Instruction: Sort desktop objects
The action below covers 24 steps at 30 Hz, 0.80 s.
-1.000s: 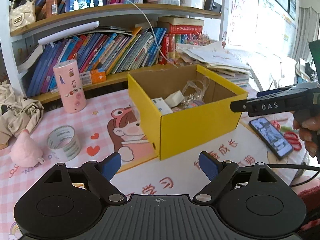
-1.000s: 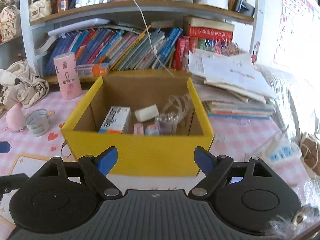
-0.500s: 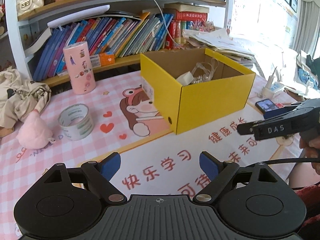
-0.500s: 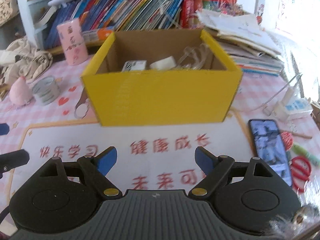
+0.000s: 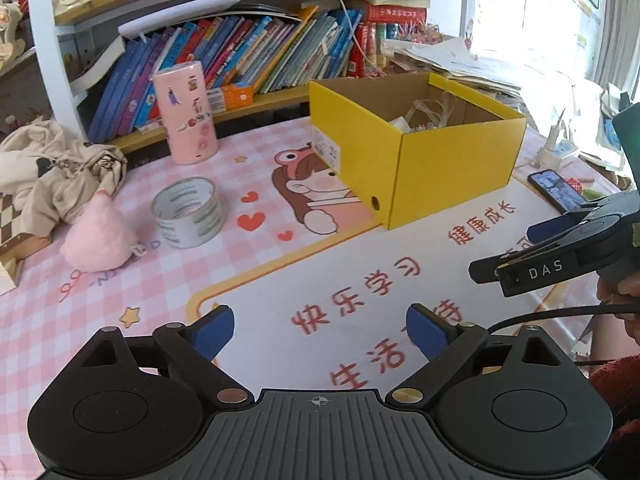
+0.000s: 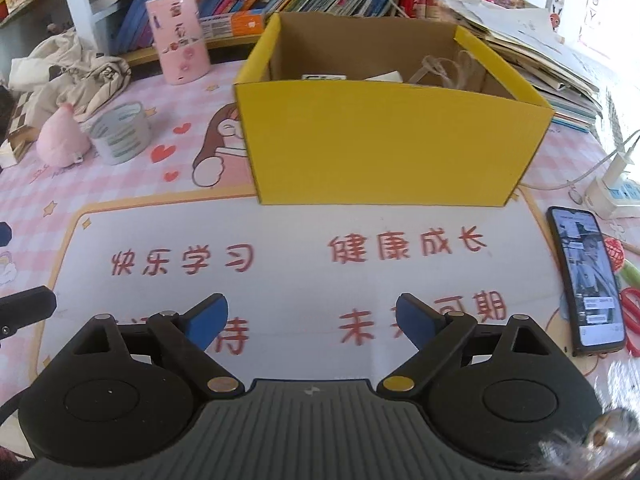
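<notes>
A yellow cardboard box (image 5: 452, 168) (image 6: 384, 144) stands open on the pink desk mat and holds several small items, partly hidden by its front wall. A roll of clear tape (image 5: 188, 212) (image 6: 120, 134), a pink plush toy (image 5: 100, 236) (image 6: 60, 140) and a pink cylinder tin (image 5: 188, 112) (image 6: 178, 34) sit to the box's left. My left gripper (image 5: 320, 328) is open and empty above the mat's white panel. My right gripper (image 6: 312, 318) is open and empty, in front of the box; its side shows in the left wrist view (image 5: 560, 256).
A phone (image 6: 588, 276) (image 5: 554, 190), red scissors (image 6: 632, 312) and a power strip (image 6: 612, 192) lie to the right. A beige cloth bag (image 5: 52, 176) lies far left. Bookshelves (image 5: 248, 52) and a paper stack (image 6: 532, 48) stand behind the box.
Both grippers have pulled back from the yellow box toward the desk's near edge. The box now looks smaller and farther. Both stay open and empty.
</notes>
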Each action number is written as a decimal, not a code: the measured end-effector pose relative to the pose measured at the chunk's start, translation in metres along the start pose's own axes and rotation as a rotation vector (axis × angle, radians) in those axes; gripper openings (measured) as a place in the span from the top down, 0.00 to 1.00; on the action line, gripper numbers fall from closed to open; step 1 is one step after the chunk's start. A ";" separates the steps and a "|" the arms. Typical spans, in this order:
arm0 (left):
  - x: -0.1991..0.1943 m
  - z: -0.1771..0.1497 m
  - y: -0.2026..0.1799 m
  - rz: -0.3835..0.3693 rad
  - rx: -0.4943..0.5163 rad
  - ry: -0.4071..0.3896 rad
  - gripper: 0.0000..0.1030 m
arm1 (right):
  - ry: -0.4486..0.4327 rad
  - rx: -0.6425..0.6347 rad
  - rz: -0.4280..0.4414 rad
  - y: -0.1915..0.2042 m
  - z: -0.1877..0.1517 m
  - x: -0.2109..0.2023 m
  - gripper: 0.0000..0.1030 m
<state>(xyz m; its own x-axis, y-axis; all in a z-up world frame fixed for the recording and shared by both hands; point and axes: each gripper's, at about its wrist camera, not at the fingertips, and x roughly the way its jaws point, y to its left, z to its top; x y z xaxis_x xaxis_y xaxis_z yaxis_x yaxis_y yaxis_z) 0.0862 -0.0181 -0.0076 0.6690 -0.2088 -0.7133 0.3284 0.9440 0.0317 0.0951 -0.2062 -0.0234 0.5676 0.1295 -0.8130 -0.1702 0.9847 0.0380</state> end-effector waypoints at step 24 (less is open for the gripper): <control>-0.015 -0.021 0.060 0.061 -0.091 -0.022 0.07 | 0.013 -0.207 0.059 0.086 0.009 0.012 0.02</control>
<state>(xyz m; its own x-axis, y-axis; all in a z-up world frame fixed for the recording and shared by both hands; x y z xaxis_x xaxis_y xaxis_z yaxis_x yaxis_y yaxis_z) 0.0821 0.0470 -0.0093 0.7006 -0.1546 -0.6966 0.2253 0.9742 0.0103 0.0950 -0.1187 -0.0247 0.5420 0.1834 -0.8201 -0.3657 0.9301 -0.0337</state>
